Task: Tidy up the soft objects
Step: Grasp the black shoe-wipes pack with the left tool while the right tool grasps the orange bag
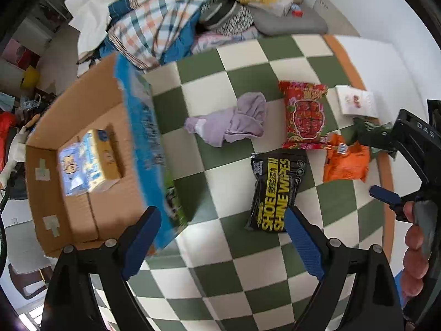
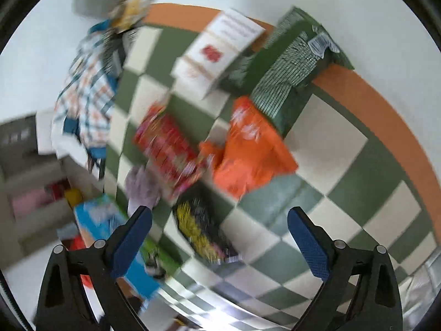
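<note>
left wrist view: the left gripper (image 1: 223, 237) points down over a green-and-cream checkered mat (image 1: 248, 270), its jaws spread wide with nothing between them. the bare squares under and ahead of the jaws are open. at the left stands a cardboard box (image 1: 80, 104), flaps up, with a blue-and-yellow pack (image 1: 88, 162) on its floor; its blue printed flap (image 1: 143, 138) leans over the mat edge. on the mat lie a lilac cloth (image 1: 234, 121), a red snack bag (image 1: 304, 115), a black wipes pack (image 1: 275, 193), an orange bag (image 1: 346, 162), a white tissue pack (image 1: 357, 102) and a dark green bag (image 1: 369, 132), partly hidden behind the right gripper (image 1: 386, 197). that gripper enters at the right edge, cut off, with a hand (image 1: 414, 259) on it. the mat's orange border (image 1: 347, 60) runs along the far side, and a pile of plaid bedding (image 1: 157, 19) crowds the far-left corner.

right wrist view: badly blurred. the right gripper (image 2: 220, 245) has its jaws spread and empty. ahead lie the orange bag (image 2: 248, 154), touching the red snack bag (image 2: 168, 149) and overlapped by the dark green bag (image 2: 289, 74); the white tissue pack (image 2: 217, 52) sits beside it. the black wipes pack (image 2: 201, 229) lies just ahead of the jaws, the lilac cloth (image 2: 143, 190) to its left. the right half of the mat (image 2: 344, 171) is clear to the orange border (image 2: 386, 115). the box's blue flap (image 2: 110, 220) is smeared, its print unreadable.
</note>
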The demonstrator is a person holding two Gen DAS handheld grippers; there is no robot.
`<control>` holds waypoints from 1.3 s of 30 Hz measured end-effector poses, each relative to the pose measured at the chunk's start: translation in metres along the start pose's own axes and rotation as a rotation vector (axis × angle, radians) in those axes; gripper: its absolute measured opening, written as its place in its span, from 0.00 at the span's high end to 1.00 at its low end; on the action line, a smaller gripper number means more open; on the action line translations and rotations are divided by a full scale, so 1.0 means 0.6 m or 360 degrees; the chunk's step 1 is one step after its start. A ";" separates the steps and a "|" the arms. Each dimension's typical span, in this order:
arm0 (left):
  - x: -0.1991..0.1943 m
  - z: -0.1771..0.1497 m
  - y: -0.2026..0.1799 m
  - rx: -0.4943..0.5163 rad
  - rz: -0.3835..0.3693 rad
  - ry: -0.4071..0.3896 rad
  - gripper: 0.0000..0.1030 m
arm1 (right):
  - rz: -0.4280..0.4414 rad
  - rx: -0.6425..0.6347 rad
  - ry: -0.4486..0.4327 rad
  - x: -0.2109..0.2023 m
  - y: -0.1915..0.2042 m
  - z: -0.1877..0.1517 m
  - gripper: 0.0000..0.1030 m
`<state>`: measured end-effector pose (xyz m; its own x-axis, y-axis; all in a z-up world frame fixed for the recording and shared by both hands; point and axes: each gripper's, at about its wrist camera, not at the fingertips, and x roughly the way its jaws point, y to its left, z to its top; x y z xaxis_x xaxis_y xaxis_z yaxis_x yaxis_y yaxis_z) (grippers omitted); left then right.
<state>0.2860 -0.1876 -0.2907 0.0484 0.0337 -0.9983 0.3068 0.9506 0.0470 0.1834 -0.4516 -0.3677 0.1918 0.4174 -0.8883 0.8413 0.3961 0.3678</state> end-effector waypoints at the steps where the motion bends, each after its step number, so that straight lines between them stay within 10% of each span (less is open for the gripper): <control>1: 0.014 0.005 -0.002 -0.0006 0.0008 0.0028 0.11 | 0.0007 0.0047 0.0022 0.013 -0.005 0.012 0.15; 6: 0.058 0.012 -0.007 -0.0031 -0.0025 0.0138 0.11 | 0.0015 0.0180 0.0134 0.067 -0.028 0.050 0.50; 20: 0.167 0.016 -0.081 0.0010 -0.0240 0.0390 0.11 | -0.0770 -0.1017 0.0356 0.058 0.008 0.014 0.54; 24: 0.207 0.014 -0.098 0.0012 -0.0255 0.0470 0.11 | -0.0586 -0.0856 0.0244 0.037 0.006 0.026 0.27; 29: 0.231 0.011 -0.104 -0.0018 -0.0273 0.0473 0.18 | -0.0346 -0.0436 0.0131 0.019 -0.043 0.031 0.27; 34: 0.224 0.007 -0.102 -0.0018 -0.0219 0.0371 0.47 | -0.0220 -0.0141 0.0138 0.055 -0.082 0.021 0.28; 39: 0.227 -0.019 -0.096 -0.0008 -0.0231 0.0325 0.50 | -0.0233 -0.0062 0.0087 0.083 -0.095 0.018 0.53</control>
<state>0.2641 -0.2344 -0.4295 -0.1892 -0.0419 -0.9810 0.2918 0.9516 -0.0969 0.1502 -0.4621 -0.4360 0.0396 0.3965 -0.9172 0.8380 0.4868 0.2466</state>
